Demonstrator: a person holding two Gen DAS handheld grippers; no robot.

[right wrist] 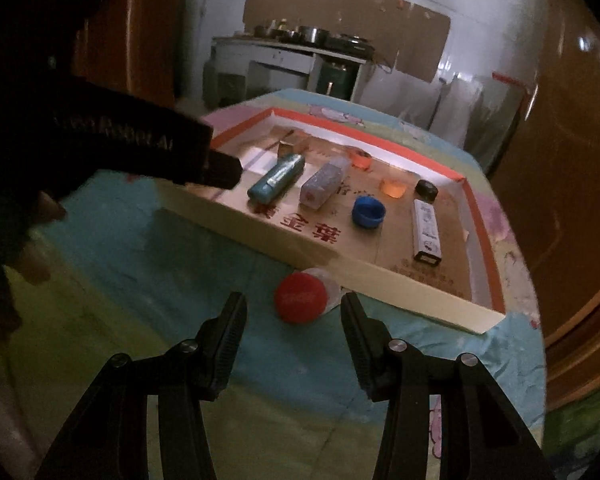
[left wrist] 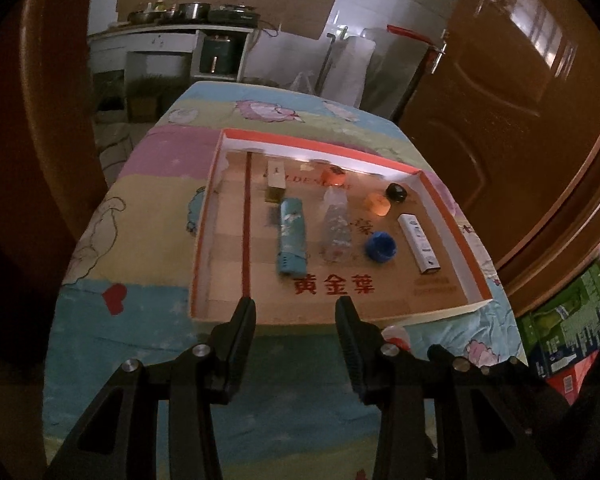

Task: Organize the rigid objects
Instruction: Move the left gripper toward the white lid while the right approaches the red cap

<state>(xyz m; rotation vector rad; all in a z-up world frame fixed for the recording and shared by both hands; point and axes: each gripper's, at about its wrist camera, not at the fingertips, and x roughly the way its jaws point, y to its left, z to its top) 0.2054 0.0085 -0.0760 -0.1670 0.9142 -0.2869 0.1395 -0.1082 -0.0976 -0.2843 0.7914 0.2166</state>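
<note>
Right gripper (right wrist: 293, 312) open, empty, poised over red bottle cap (right wrist: 300, 297) on cartoon bedsheet (right wrist: 180, 248), just outside cardboard tray (right wrist: 380, 280). Left gripper (left wrist: 296, 312) open, empty, at tray's near edge; inside, teal cylinder (left wrist: 291, 236), blue cap (left wrist: 381, 246).

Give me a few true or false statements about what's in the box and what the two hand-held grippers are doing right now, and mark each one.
1. The red cap lies outside the box. True.
2. The right hand-held gripper is shut on the red cap. False: its jaws stand open, with the cap just ahead of them, untouched.
3. The blue cap is inside the box. True.
4. The left hand-held gripper holds the teal tube. False: it is open and empty; the tube lies in the box.
5. The clear bottle stands upright. False: it lies on its side.
</note>
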